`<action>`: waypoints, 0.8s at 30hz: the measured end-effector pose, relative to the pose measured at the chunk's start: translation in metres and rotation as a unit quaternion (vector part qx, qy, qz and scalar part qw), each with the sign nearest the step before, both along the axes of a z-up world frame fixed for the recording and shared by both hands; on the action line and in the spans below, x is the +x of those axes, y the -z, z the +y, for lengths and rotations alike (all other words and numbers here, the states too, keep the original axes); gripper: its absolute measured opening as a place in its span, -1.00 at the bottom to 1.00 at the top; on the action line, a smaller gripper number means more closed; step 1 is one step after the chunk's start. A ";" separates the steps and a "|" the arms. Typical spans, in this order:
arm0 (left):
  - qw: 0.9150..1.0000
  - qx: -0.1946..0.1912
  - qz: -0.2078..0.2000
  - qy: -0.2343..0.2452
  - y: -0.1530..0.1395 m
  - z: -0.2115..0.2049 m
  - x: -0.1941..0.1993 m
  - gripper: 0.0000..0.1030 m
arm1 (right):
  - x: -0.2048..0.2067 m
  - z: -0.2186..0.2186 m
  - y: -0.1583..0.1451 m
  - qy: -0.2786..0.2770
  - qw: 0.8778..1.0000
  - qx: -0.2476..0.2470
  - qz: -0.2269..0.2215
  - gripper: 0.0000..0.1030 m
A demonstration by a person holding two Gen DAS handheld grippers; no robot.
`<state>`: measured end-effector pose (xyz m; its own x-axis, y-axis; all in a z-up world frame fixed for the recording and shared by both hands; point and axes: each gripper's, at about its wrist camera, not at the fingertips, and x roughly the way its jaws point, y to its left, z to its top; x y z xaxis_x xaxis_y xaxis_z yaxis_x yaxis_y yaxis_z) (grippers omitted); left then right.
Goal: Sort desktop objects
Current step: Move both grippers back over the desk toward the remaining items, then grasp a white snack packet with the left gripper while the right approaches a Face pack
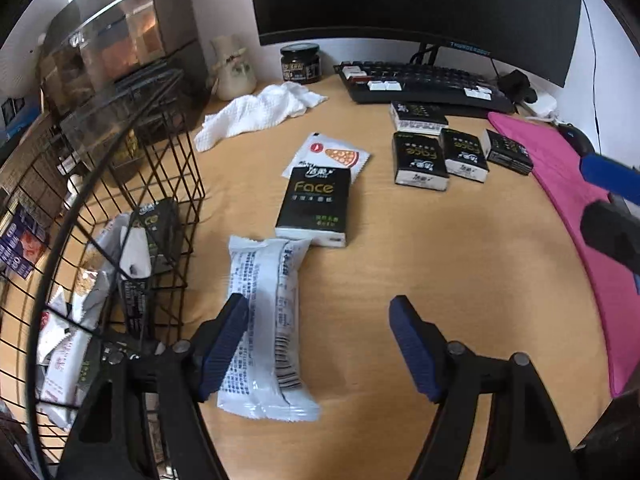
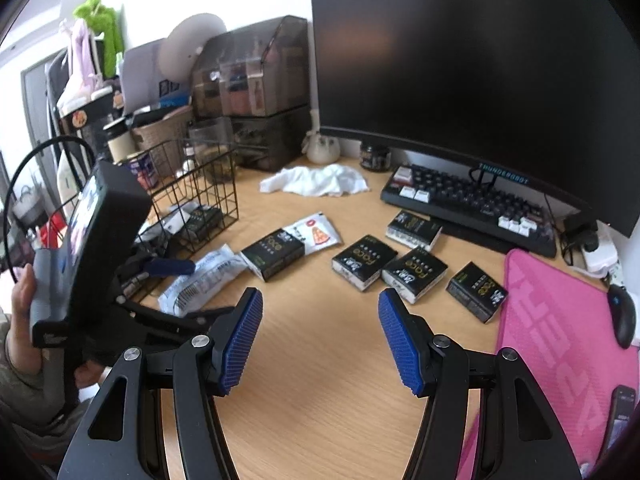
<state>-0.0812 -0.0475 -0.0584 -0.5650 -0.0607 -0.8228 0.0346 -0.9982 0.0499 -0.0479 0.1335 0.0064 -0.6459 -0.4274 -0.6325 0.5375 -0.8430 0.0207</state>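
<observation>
My left gripper (image 1: 318, 344) is open just above the desk, its left finger over the edge of a white plastic snack packet (image 1: 266, 328). Beyond it lie a black "Face" tissue pack (image 1: 316, 204) and a white pizza-print sachet (image 1: 326, 156). Several more black tissue packs (image 1: 460, 148) lie near the keyboard. A black wire basket (image 1: 112, 216) at the left holds packets and a tissue pack. My right gripper (image 2: 320, 340) is open and empty above bare desk. The right wrist view shows the left gripper (image 2: 168, 268) by the white packet (image 2: 204, 280) and the basket (image 2: 192, 192).
A black monitor (image 1: 412, 4) and keyboard (image 1: 424, 84) stand at the back. A white cloth (image 1: 260, 112), a dark jar (image 1: 301, 63) and a cream vase (image 1: 234, 68) sit at the back left. A pink mat (image 2: 568, 336) and a mouse (image 2: 622, 316) lie at the right.
</observation>
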 end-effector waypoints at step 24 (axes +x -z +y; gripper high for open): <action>0.998 0.050 -0.023 0.032 0.007 0.011 -0.002 0.49 | -0.007 -0.004 0.013 0.001 1.000 -0.005 -0.019 0.17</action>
<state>-0.0834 -0.0361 -0.0650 -0.5270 0.0575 -0.8479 -0.0299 -0.9983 -0.0491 -0.0553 0.1291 -0.0065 -0.6216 -0.4329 -0.6528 0.5351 -0.8433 0.0497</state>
